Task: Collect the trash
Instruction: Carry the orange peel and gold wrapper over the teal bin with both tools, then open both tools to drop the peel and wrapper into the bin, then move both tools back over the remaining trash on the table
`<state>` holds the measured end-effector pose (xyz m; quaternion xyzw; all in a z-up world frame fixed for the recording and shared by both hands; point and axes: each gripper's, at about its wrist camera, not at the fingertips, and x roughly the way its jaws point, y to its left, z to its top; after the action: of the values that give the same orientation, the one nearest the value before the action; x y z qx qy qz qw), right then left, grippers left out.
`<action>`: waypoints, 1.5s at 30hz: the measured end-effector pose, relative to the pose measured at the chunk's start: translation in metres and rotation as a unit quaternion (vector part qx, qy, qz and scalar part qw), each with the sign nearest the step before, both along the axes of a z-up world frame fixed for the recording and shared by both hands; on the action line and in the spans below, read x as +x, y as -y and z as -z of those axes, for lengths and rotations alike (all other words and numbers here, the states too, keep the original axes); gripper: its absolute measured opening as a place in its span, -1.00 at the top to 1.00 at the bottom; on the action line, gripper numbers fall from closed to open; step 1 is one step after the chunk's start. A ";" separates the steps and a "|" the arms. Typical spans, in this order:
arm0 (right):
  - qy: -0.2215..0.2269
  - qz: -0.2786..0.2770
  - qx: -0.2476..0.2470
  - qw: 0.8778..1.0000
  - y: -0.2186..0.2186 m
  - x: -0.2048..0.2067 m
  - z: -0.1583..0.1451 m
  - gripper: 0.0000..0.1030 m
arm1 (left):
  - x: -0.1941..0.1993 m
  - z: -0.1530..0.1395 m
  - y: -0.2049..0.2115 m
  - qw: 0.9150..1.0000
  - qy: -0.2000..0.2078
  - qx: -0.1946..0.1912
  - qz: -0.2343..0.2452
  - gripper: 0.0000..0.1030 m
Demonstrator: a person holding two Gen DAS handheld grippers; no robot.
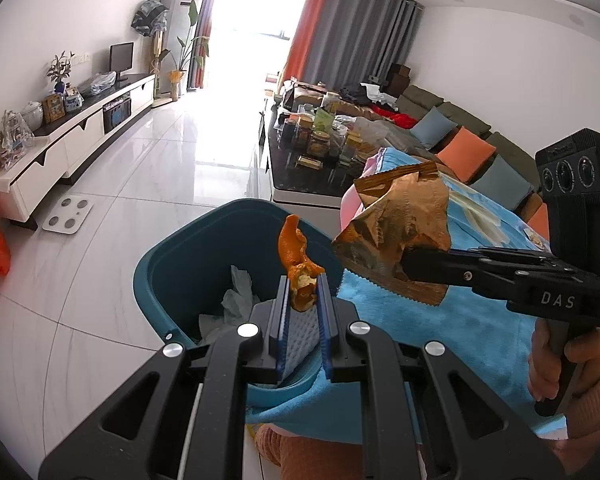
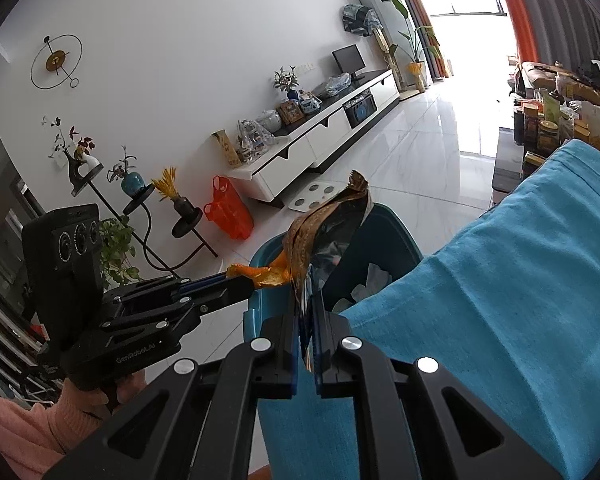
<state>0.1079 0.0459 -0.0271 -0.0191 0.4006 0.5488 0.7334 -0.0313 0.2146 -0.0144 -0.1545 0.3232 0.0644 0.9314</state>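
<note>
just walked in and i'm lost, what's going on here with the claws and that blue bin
A person is clearing trash with a handheld claw in each hand. The left claw is shut on a piece of orange peel, held over the open teal bin, which already holds crumpled tissue. The right claw is shut on a crinkled brown snack wrapper, held at the bin's edge next to a blue cloth. Neither piece has been dropped in yet.

This was a home's living room: a long white TV cabinet (image 1: 80,128) with a small screen (image 1: 121,57) along one wall, a sofa (image 1: 460,128) with cushions opposite, a cluttered coffee table (image 1: 300,176), curtains (image 1: 356,28), glossy floor tiles.
</note>
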 end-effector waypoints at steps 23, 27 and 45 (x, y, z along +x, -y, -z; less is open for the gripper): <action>-0.008 -0.005 -0.045 0.999 -0.048 0.009 0.012 0.86 | 0.015 0.030 -0.026 0.999 -0.029 -0.021 -0.027 0.73; -0.005 -0.003 -0.066 0.998 -0.061 0.011 0.019 0.83 | 0.020 0.038 -0.031 0.999 -0.033 -0.027 -0.033 0.73; -0.020 0.026 -0.041 0.999 -0.035 0.019 0.018 0.40 | 0.013 0.030 -0.023 0.999 -0.003 -0.032 -0.028 0.18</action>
<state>0.1265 0.0806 -0.0446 -0.0279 0.4383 0.5131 0.7375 -0.0187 0.2381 -0.0446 -0.1933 0.3234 0.0806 0.9228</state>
